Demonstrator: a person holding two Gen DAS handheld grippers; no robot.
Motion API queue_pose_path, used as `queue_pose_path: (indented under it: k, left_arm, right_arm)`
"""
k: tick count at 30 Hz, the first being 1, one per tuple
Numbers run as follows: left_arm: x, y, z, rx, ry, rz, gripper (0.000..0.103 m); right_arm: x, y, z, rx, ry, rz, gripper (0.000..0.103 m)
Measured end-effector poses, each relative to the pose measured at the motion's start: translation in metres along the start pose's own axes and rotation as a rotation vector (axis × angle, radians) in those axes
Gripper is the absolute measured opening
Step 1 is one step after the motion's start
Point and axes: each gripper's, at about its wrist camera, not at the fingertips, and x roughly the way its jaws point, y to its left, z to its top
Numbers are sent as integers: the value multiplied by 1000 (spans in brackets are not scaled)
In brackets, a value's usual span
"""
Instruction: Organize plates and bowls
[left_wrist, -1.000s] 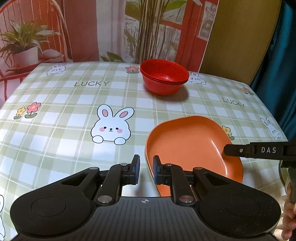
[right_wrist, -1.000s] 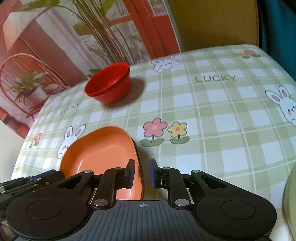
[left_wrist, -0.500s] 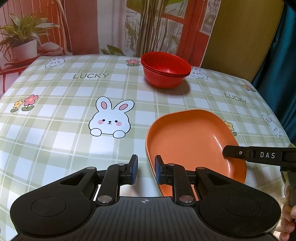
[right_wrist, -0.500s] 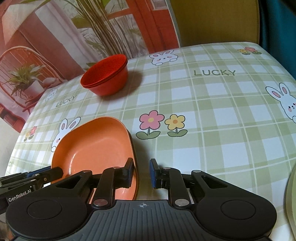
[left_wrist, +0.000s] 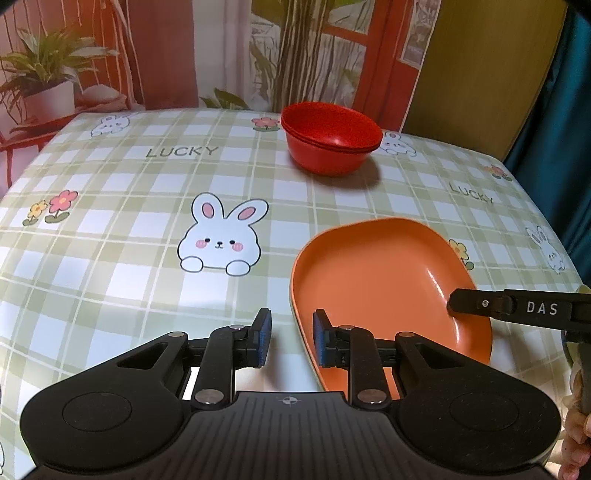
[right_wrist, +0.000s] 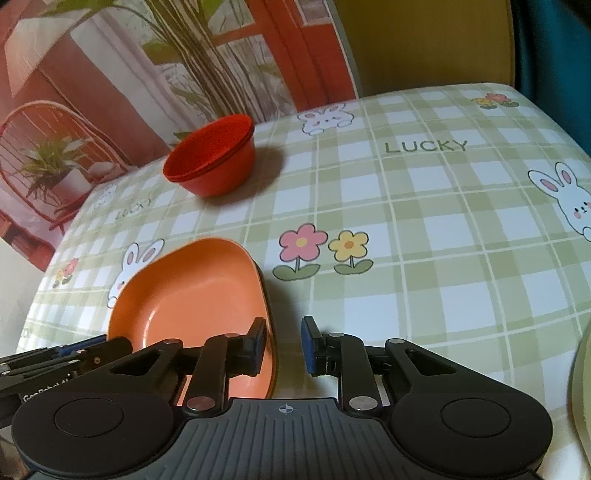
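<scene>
An orange plate (left_wrist: 388, 288) lies on the checked tablecloth close in front of me. My left gripper (left_wrist: 288, 332) straddles its left rim. The jaws are opening, one pad outside the rim and one over the plate's inside, and neither presses on it. My right gripper (right_wrist: 283, 343) straddles the opposite rim of the plate (right_wrist: 192, 295) the same way, its jaws opening with a gap beside the rim. One right finger (left_wrist: 480, 304) reaches over the plate's far side. Stacked red bowls (left_wrist: 330, 142) (right_wrist: 210, 162) stand farther back on the table.
The rim of a pale green dish (right_wrist: 581, 387) shows at the right edge near the table's front. A person's hand (left_wrist: 578, 443) holds the right gripper. A painted backdrop rises behind the table and a teal curtain (left_wrist: 554, 110) hangs at the right.
Both grippers' jaws have spread a little around the plate's rims. The plate and the bowls stay roughly where they were.
</scene>
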Motion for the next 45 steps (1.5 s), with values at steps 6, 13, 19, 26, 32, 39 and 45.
queue_pose_path:
  k: [6,13,19,26,32,39,45]
  left_arm:
    - [-5,-3,4,7,-24,10,26]
    - [-16,-11,18,42,-82,51,26]
    - [-34,-34,35,90,-173,55,26]
    - [-45,-79,44,170,-221,-13,36]
    - [-46,-119,39,225,-218,-101,36]
    - [-34,-160,30,295,-197,-173,36]
    - [-22,-193,21,326,-171,-262,36]
  right_arm:
    - [-15,-1,5,-7,-49,7,21]
    - [-32,-8,10,-12,-106,-8,21]
    - [-50,-23,16,-42,-161,-56,21]
    - [-74,-55,20,-32,-215,-116,21]
    - [-94,-87,18,-13,-253,-183,21]
    - [-111,-126,9,39,-276,-242,21]
    - [-123,-154,2,59,-286,-303,20]
